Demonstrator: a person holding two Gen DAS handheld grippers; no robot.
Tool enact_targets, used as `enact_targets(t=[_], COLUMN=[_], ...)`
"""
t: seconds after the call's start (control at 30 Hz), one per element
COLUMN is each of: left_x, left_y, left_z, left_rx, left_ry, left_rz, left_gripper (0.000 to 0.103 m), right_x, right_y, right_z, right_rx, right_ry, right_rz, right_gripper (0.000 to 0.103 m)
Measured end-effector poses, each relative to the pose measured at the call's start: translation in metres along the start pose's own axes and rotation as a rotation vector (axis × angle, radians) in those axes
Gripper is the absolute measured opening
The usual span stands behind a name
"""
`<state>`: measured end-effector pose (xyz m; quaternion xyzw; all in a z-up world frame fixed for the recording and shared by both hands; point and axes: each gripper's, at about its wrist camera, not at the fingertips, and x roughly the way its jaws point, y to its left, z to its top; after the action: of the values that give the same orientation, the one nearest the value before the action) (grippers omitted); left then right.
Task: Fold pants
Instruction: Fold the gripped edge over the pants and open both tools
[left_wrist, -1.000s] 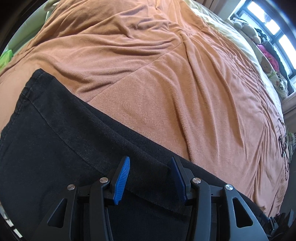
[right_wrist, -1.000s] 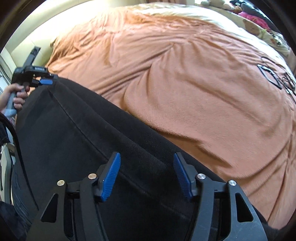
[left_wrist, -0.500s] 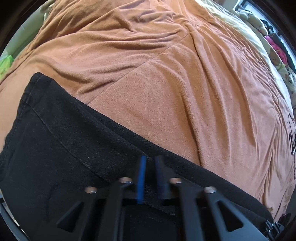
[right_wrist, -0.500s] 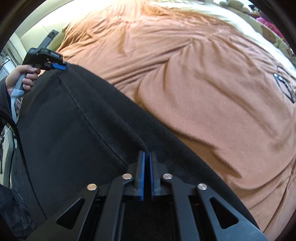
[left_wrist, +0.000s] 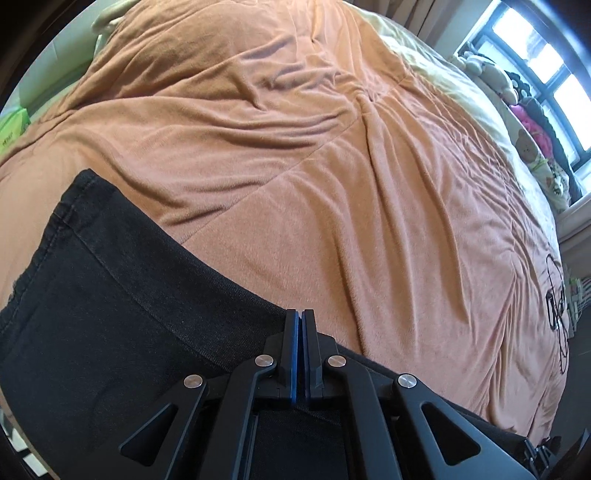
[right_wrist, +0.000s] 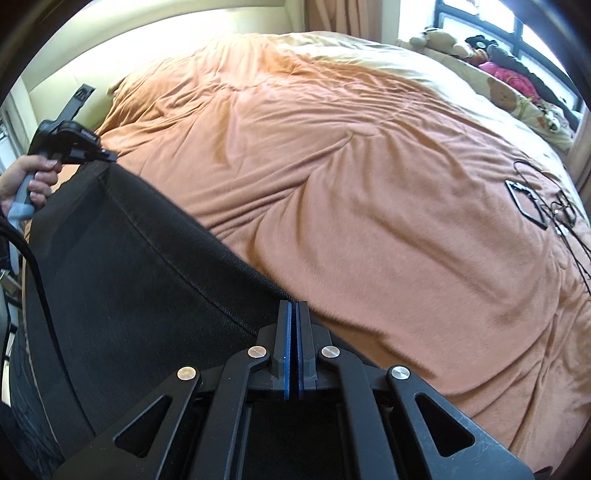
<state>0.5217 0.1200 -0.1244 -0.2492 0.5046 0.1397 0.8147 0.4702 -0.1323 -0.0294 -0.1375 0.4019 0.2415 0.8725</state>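
Black pants (left_wrist: 110, 314) fill the lower left of the left wrist view, over an orange bedspread (left_wrist: 332, 184). My left gripper (left_wrist: 299, 314) is shut on the pants' far edge. In the right wrist view the pants (right_wrist: 140, 280) hang taut at lower left, lifted off the bed. My right gripper (right_wrist: 293, 304) is shut on their upper edge. The left gripper (right_wrist: 107, 157) also shows there at far left, in a hand, shut on the other end of the same edge.
The bedspread (right_wrist: 351, 166) covers a wide bed. Stuffed toys (right_wrist: 498, 77) line the window side at the far right. A black cable and a flat dark device (right_wrist: 532, 203) lie on the bed's right part.
Both grippers went from open to shut on the pants' edge. The pants have been lifted off the bed and stretched between the two grippers.
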Motion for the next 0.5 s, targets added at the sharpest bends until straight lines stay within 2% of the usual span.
enact_targets(t=[0.23,0.37,0.43,0.47,0.5], left_x=[0.026,0.041,0.037,0.033,0.03], left_y=[-0.003,-0.001,-0.001,0.0,0.0], left_z=[0.004,0.001,0.001,0.001,0.0], left_rx=[0.003,0.016,0.028,0.035,0.038], left_ry=[0.028,0.075,0.067,0.066,0.066], left_rz=[0.011,0.02,0.01,-0.002,-0.019], left_gripper=[0.001,0.003,0.008,0.014,0.027], right_x=[0.029,0.054,0.056,0.052,0.049], right_y=[-0.001,-0.006,-0.007,-0.004,-0.003], right_z=[-0.005,-0.002,0.0,0.002,0.003], right_rx=[0.039,0.099,0.119,0.124,0.129], right_ry=[0.054,0.117,0.111,0.094,0.087], right_rz=[-0.034,-0.038,-0.048,-0.062,-0.073], right_gripper=[0.0,0.0,0.006,0.007,0.01])
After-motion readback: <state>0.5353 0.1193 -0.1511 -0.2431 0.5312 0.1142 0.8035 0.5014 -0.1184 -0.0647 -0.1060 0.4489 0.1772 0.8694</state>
